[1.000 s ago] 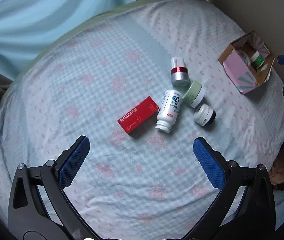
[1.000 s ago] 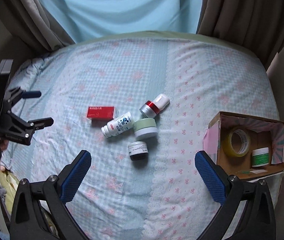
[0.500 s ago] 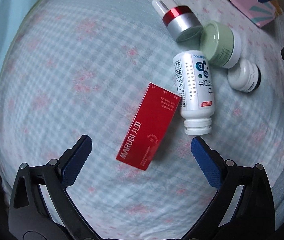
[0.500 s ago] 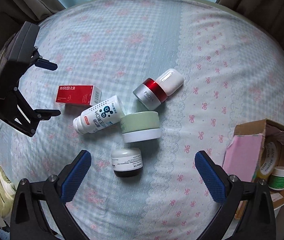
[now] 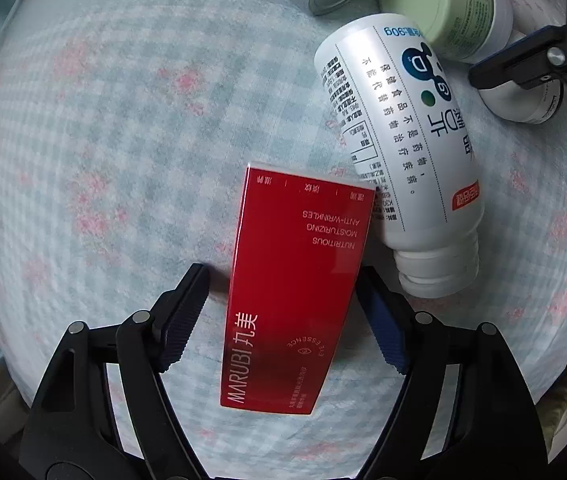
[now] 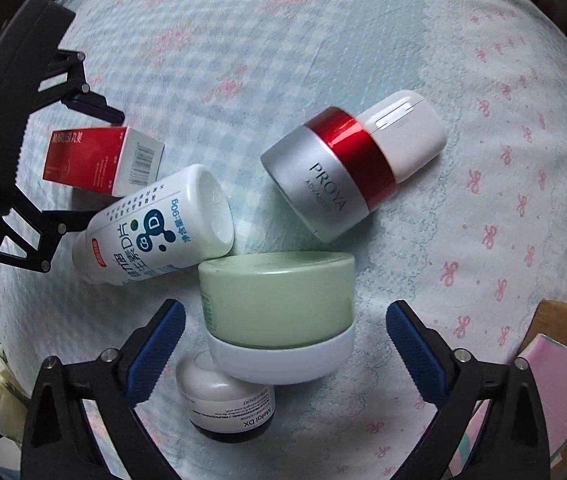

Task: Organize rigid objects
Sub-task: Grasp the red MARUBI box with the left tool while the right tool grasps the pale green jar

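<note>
— Where's the red carton (image 5: 291, 300) right now?

— Lying flat on the checked bedspread (image 5: 123, 140), straight under my left gripper (image 5: 279, 320). My jaws have just been closing with the carton between them: one pad looks to be against its long edge, the other stands a little off, so I call it unclamped, not yet a grasp.

— And your other hand?

— My right gripper (image 6: 283, 344) hangs over the green-lidded jar (image 6: 279, 312). Those jaws have been narrowing too, with the jar between them, but there's clear daylight on both sides, so nothing is held.

— What crowds them?

— The white supplement bottle (image 5: 399, 140) lies on its side, its flank touching the carton's far corner. The silver and red jar (image 6: 347, 168) lies tipped just beyond the green one, and the small dark-based jar (image 6: 231, 404) sits against its near side.

— How far along are we?

— Barely started, I judge. All five pieces lie on the bedspread, none lifted. The cardboard box (image 6: 563, 380) at the edge of the right view seems the likely destination; I can't see inside it from here. Every item has yet to be carried over.
</note>
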The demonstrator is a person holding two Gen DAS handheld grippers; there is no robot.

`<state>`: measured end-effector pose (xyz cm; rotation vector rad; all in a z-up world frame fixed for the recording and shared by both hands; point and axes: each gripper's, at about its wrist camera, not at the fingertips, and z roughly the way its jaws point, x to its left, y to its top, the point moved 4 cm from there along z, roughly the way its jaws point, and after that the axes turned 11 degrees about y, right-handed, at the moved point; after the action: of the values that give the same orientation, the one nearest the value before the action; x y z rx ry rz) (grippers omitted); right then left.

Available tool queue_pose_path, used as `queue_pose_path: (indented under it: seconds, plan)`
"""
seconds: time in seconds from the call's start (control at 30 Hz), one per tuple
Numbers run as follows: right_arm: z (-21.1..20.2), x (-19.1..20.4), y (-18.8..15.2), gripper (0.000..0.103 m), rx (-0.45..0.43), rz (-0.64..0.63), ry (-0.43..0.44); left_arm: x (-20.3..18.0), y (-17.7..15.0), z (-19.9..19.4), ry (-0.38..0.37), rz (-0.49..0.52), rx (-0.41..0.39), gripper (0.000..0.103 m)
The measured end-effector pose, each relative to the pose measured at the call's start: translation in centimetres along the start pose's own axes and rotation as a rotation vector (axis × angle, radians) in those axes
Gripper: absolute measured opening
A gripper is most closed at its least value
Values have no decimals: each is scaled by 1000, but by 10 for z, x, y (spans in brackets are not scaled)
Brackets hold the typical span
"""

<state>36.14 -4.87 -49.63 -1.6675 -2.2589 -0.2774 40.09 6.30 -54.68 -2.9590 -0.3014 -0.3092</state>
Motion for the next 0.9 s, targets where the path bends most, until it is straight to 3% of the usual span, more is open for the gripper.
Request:
queue_pose_path:
  seconds: [0.1, 0.17, 0.47, 0.53, 0.63, 0.77, 0.9]
  plan:
    - [6, 1, 2, 73, 24, -5, 23, -3, 7, -4, 9, 24, -10, 57]
    - [7, 2, 3, 67, 36, -14, 20, -5, 13, -7, 18, 32, -8, 40]
    - [10, 12, 7, 66, 51, -22, -12, -24, 38, -15, 66, 41, -4, 39]
    - [10, 15, 8, 66, 48, -20, -14, -26, 36, -17, 70, 35, -6, 39]
    - [9, 18, 8, 66, 43, -7, -24, -21, 8, -18, 60, 11, -9, 39]
    - [1, 17, -2, 66, 32, 23, -26, -18, -10, -21, 28, -64, -9, 39]
    - [-6, 21, -6, 66, 21, 28, -26, -3, -27, -27, -61, -236, -16, 39]
